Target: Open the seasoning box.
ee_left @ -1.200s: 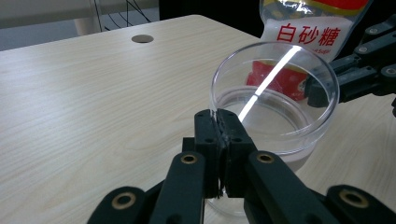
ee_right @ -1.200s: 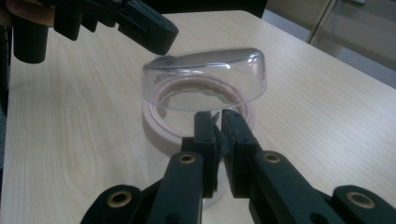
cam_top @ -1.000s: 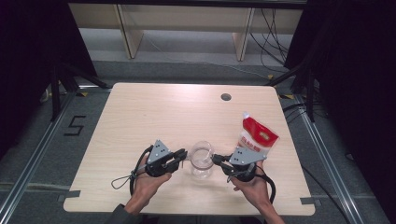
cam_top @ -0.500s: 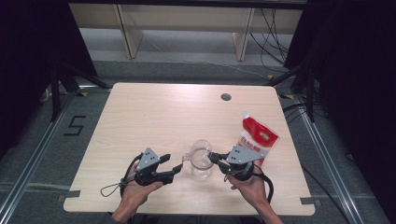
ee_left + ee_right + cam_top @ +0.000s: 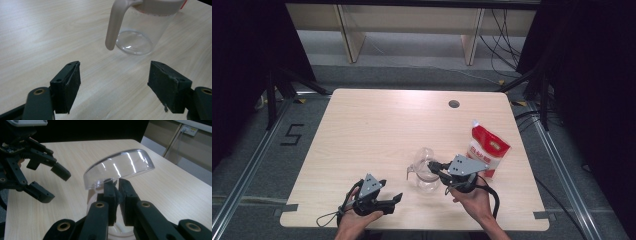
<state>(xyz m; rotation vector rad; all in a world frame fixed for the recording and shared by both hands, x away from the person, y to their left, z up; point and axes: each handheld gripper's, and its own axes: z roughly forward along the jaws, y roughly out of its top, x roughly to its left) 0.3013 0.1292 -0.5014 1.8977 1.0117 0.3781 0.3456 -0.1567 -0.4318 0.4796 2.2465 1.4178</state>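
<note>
A clear plastic pitcher [image 5: 426, 179] with a beige handle [image 5: 114, 25] stands on the wooden table [image 5: 377, 130] near its front edge. My right gripper [image 5: 433, 165] is shut on the tab of the pitcher's clear domed lid [image 5: 120, 167], which is lifted and tilted above the beige rim [image 5: 94, 199]. My left gripper [image 5: 396, 201] lies low near the front edge, left of the pitcher and apart from it. Its jaws have just been opening and are open with nothing between them [image 5: 115, 65]. The pitcher [image 5: 136, 32] stands ahead of them.
A red and white bag [image 5: 488, 148] stands right of the pitcher, just behind my right hand. A round cable hole [image 5: 454, 104] sits at the table's far right. My left gripper [image 5: 37, 178] is visible beyond the lid.
My left gripper has drawn back from the pitcher toward the front left edge, sunk lower, and its jaws have opened. The right gripper has kept still, holding the lid.
</note>
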